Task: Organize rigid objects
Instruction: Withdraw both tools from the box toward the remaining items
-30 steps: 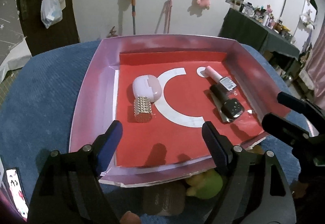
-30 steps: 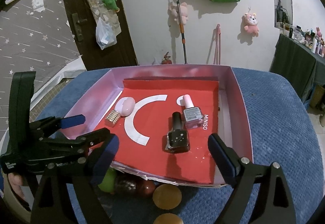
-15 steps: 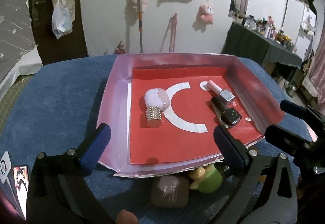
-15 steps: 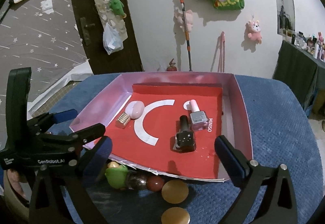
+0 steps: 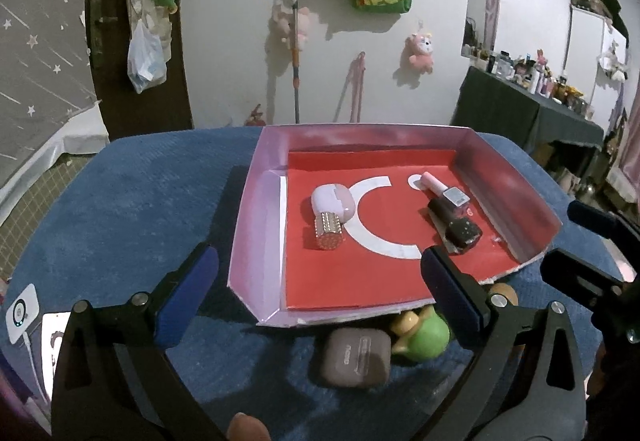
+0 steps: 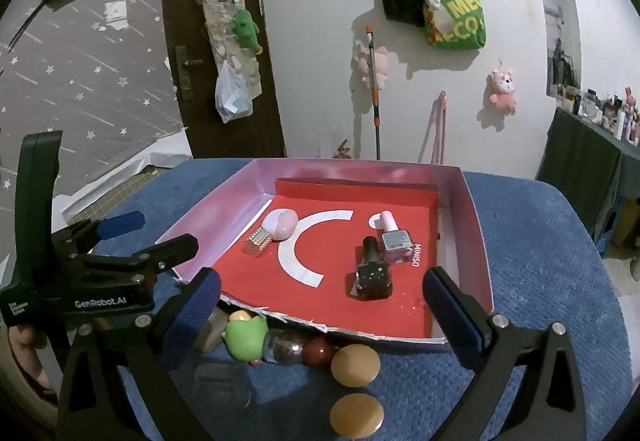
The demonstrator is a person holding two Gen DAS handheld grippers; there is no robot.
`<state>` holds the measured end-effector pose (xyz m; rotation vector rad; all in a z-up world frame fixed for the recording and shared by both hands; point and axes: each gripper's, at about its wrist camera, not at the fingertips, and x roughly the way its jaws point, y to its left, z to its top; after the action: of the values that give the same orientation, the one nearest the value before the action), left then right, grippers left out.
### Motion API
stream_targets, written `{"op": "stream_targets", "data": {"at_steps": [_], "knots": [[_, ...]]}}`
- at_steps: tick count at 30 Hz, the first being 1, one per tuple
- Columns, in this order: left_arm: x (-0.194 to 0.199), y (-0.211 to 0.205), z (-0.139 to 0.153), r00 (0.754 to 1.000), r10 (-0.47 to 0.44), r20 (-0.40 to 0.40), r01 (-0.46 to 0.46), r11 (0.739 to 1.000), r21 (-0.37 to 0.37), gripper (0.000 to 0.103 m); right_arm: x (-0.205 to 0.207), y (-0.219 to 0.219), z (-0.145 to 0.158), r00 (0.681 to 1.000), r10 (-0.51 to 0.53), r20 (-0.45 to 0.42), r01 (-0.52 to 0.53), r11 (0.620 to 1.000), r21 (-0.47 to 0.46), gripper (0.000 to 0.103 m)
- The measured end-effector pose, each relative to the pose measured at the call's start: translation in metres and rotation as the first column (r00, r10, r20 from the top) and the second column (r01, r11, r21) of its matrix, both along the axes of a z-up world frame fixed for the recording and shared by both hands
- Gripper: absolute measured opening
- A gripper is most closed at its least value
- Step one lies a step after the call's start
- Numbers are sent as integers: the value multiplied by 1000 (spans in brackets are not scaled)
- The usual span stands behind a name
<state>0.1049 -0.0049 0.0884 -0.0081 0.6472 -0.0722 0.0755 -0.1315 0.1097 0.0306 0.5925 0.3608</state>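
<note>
While both grippers hang back from the tray, read the layout like this:
Left gripper (image 5: 316,277): jaws wide, nothing between them; they have just been opening.
Right gripper (image 6: 320,293): jaws wide and empty too, also just opened.
Tray (image 5: 256,209): four things lie on its red floor; studded cylinder (image 5: 328,231) touches the pale case (image 5: 332,201), the dark bottle (image 6: 372,273) lies beside the pink bottle (image 6: 394,241).
Loose things: brown case (image 5: 356,359) and green toy (image 5: 424,333) sit on the blue surface against the tray's near edge.
Nearest hand: your left gripper is closer to the brown case, which lies just ahead and below it.
Only in right view: two tan discs (image 6: 355,359) and dark balls (image 6: 318,349).
</note>
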Motion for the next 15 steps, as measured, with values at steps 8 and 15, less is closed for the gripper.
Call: {"op": "stream_targets", "data": {"at_steps": [8,15], "knots": [[-16,-6,0,999,-35,1,35,999,14,103,-15,1,0,999,7,39,-7,1000,-9,103],[-24,-9,-6,998,-61,-28,62,998,6,103,-28,5,-3,998,4,62,-1,999,-34,103]]}}
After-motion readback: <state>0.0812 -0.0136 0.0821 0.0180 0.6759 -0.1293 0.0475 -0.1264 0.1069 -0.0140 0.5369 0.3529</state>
